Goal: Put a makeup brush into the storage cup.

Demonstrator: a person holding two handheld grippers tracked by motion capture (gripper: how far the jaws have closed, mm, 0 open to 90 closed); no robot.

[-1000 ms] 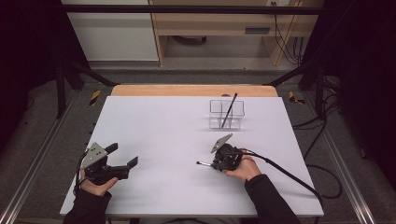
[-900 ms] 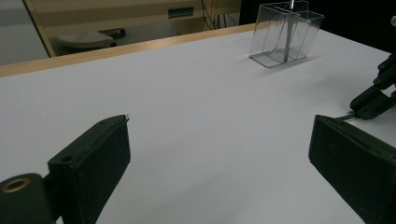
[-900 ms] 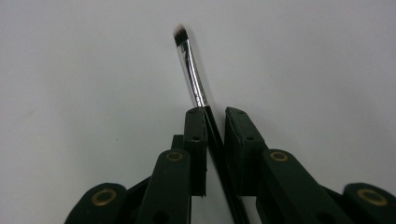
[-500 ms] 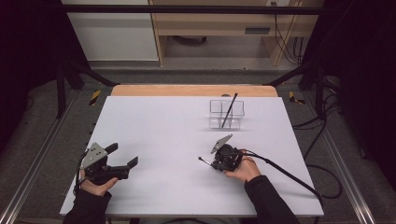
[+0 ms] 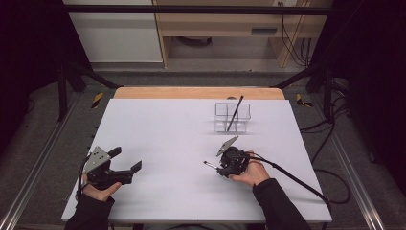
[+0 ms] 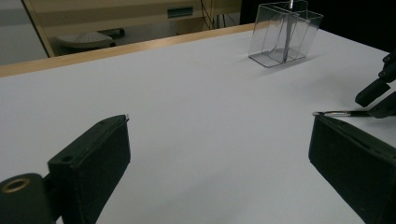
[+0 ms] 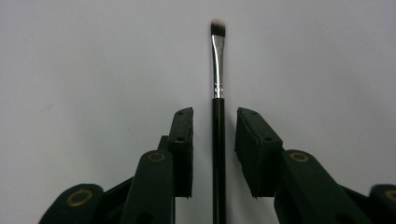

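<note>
A thin black-handled makeup brush [image 7: 218, 70] with a silver ferrule lies on the white table [image 5: 163, 129]. My right gripper [image 7: 214, 112] is open, with one jaw on each side of the handle and a small gap at both sides. From above, the brush tip [image 5: 207, 164] pokes out to the left of the right gripper [image 5: 220, 167]. At the table's left front, my left gripper [image 5: 128, 159] is held open wide with nothing between its jaws [image 6: 219, 123]. Its view shows the brush tip [image 6: 336, 113] and the right gripper [image 6: 378, 93] at the far right.
A clear plastic organizer [image 5: 232, 117] [image 6: 285, 32] stands at the back right of the table, with a dark brush [image 5: 234, 112] leaning in it. A wooden strip [image 5: 191, 92] runs along the far edge. A cable [image 5: 292, 177] trails right from the right gripper.
The right hand has shifted only very slightly around the brush. The left gripper has stayed where it was.
</note>
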